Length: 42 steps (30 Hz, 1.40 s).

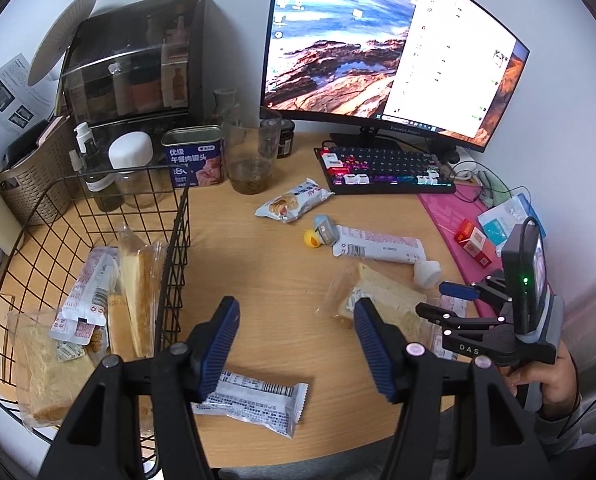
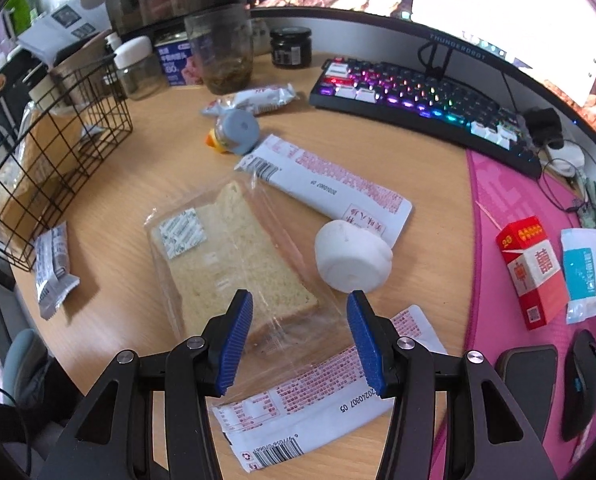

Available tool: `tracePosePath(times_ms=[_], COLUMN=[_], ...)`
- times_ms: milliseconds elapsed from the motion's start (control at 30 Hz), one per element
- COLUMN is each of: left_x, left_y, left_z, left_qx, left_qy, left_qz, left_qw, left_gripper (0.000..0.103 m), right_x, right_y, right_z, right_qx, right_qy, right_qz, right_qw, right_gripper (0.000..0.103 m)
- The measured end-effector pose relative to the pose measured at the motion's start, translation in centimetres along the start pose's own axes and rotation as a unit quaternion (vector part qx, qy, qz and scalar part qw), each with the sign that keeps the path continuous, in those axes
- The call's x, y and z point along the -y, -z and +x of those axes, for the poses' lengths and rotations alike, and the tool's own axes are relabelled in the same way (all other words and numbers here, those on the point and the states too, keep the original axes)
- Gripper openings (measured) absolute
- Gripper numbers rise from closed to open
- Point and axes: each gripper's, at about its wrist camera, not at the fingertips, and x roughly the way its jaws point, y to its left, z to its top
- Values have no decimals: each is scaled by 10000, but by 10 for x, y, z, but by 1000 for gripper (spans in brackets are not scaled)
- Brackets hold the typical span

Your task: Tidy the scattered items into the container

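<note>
While both tools gape empty, mouse [image 2: 582, 384] only in right view, basket [image 1: 174, 264] contents left.

Your wire basket [image 1: 98, 216] sits at the left, partly filled; snacks lie loose on the tabletop.

In the basket you have bagged bread and white packets. Outside it, a bagged bread slice [image 2: 234, 256] lies flat in the middle, a white roll [image 2: 352, 258] just right of it, a long white packet [image 2: 326, 184] beyond, a second [image 2: 318, 404] nearer, a grey wrapper [image 1: 258, 400] by the basket, and a pastry pack [image 1: 294, 200] far off.
</note>
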Motion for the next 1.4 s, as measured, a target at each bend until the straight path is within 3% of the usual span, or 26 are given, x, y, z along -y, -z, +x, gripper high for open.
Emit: tracePosePath(times_ms=[367,500,767,933,1167,1400], left_x=[-6,-14,-50,-73,-89,-91], left_y=[3,6,23,34,36,35], left_z=[-10,-23,-49,-60,-67,-57], left_qx=[105,193,249,292,344,272], left_qy=[-8,-171,-671,-777,-836,-785], left_qz=[-34,-65,-363,-597,-728,-772], left_qw=[9999,9996,9968,9948,9932,9936], left_gripper=[66,66,66,66,66,66], right_x=[-18,-33,-128,-178,-216,-194], right_y=[-4,-4,0,1,-6,-6], right_z=[-20,-30,-49,-27,15,32], right_qx=[177,255,415,282,83,-84], right_qy=[4,-94,-951,-1242,-1451,-1164], right_qz=[-97,-185,-1041,-1412,-1666,-1487], right_qw=[9998,9995,9891,9818,9752,9820], right_gripper=[51,51,51,51,51,42])
